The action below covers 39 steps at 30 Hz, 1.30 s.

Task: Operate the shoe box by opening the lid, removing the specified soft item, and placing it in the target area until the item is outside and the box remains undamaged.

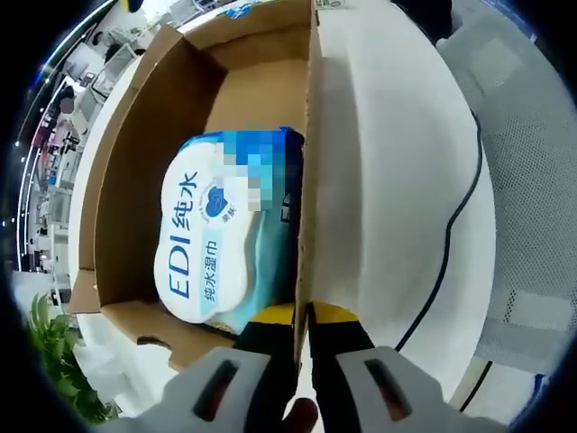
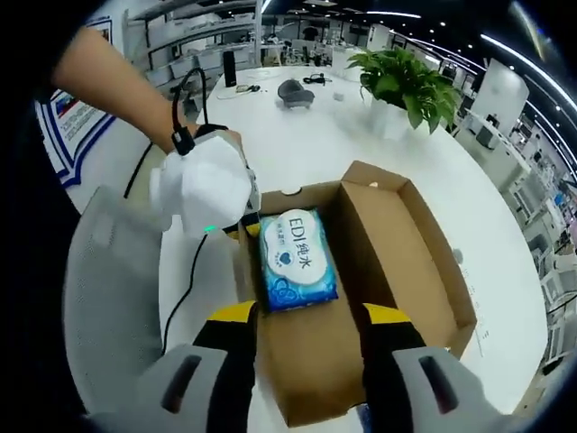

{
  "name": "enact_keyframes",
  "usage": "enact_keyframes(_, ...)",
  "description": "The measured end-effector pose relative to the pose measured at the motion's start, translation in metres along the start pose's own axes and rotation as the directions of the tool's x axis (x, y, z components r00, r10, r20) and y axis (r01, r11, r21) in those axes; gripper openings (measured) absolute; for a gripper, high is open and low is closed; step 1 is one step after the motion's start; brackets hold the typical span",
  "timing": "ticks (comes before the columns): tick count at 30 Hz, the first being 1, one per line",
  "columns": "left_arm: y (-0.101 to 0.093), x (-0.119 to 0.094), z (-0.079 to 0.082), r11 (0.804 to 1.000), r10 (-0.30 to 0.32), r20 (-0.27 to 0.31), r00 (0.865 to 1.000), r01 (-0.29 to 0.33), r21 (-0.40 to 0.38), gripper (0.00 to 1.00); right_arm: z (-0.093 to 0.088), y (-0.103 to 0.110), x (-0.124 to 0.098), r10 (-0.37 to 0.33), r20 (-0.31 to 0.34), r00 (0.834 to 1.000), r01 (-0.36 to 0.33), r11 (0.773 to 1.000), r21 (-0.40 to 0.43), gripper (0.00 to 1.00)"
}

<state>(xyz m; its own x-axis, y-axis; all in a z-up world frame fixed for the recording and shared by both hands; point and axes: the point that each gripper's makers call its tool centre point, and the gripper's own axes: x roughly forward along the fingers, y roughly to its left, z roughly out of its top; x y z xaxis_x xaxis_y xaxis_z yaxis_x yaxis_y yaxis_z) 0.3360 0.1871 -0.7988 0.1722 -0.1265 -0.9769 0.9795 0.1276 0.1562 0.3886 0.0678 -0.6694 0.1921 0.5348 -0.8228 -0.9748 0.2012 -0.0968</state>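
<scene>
Between the left gripper (image 1: 302,317) jaws sits the edge of the shoe box (image 1: 144,162) wall, pinched tight. Just beyond them, inside the open box, a blue-and-white wet wipes pack (image 1: 216,236) lies flat on the bottom. Ahead of the right gripper (image 2: 309,316), whose jaws stand apart over the box's near end, lies the same pack. A white tabletop (image 2: 361,135) carries the box, and a potted plant (image 2: 407,86) stands far beyond.

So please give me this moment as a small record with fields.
box: cardboard box on the white table, lid open
contents: pack of wet wipes lying flat inside
left gripper: jaws closed on the box wall
right gripper: open, above the pack, not touching it
background: potted plant
</scene>
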Motion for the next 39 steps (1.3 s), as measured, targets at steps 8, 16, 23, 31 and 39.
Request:
enact_keyframes(8,0.0,0.001,0.0,1.0,-0.006,-0.003,1.0,0.006,-0.006,0.02,0.0,0.001,0.039,0.035,0.029,0.999,-0.037,0.997,0.069,0.54)
enact_keyframes(16,0.0,-0.002,0.005,0.999,-0.026,0.077,0.997,0.028,-0.022,0.02,-0.003,0.01,0.057,0.076,0.031,0.997,-0.078,0.994,0.074,0.55)
enact_keyframes(23,-0.002,-0.001,0.006,0.999,-0.033,0.069,0.997,0.034,-0.014,0.01,-0.009,0.007,0.071,0.083,0.013,0.996,-0.084,0.994,0.066,0.63)
enact_keyframes(31,-0.002,0.0,0.006,0.999,-0.032,0.064,0.997,0.033,-0.017,0.01,-0.011,0.004,0.085,0.092,0.013,0.996,-0.093,0.99,0.11,0.64)
enact_keyframes(39,-0.003,0.0,0.007,0.999,-0.028,0.063,0.998,0.029,-0.013,0.01,-0.005,0.011,0.091,0.106,0.01,0.994,-0.107,0.99,0.093,0.68)
